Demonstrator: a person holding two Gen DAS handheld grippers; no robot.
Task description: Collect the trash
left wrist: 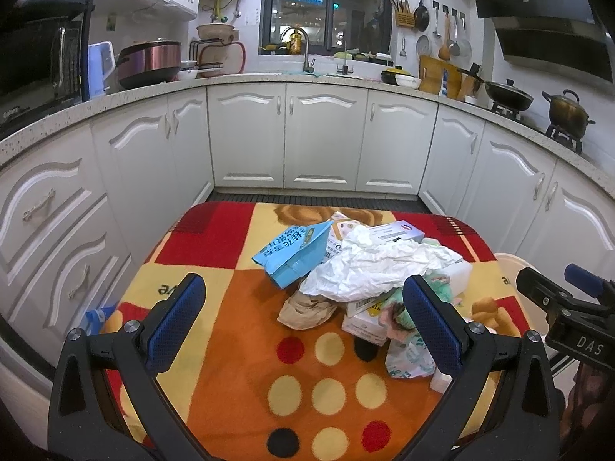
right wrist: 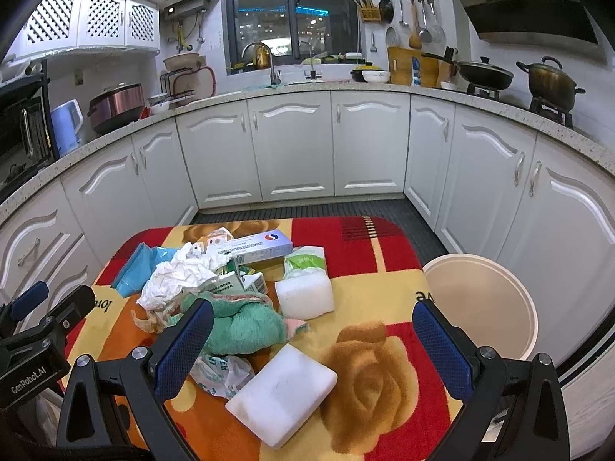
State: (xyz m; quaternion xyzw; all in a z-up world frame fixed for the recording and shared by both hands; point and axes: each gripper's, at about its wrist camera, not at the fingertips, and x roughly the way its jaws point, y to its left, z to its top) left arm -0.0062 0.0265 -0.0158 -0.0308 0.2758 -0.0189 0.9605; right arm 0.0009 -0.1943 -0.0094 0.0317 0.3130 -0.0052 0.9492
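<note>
A heap of trash lies on a table covered by a colourful cloth [left wrist: 238, 345]: crumpled white paper [left wrist: 369, 265] [right wrist: 175, 280], a blue paper bag [left wrist: 292, 253] [right wrist: 134, 272], a long carton [right wrist: 253, 246], a green towel [right wrist: 238, 322], two white foam blocks [right wrist: 284, 395] [right wrist: 305, 294] and a plastic wrapper [right wrist: 219, 376]. My left gripper [left wrist: 303, 326] is open and empty just in front of the heap. My right gripper [right wrist: 313, 349] is open and empty above the near foam block. A cream bin [right wrist: 480, 303] stands to the right of the table.
White kitchen cabinets [left wrist: 323, 138] ring the table on three sides. The counter holds a rice cooker [left wrist: 150, 61], a kettle [right wrist: 69, 123], a sink tap [left wrist: 303, 50] and pots on a stove [right wrist: 549, 80]. Dark floor [right wrist: 315, 207] lies beyond the table.
</note>
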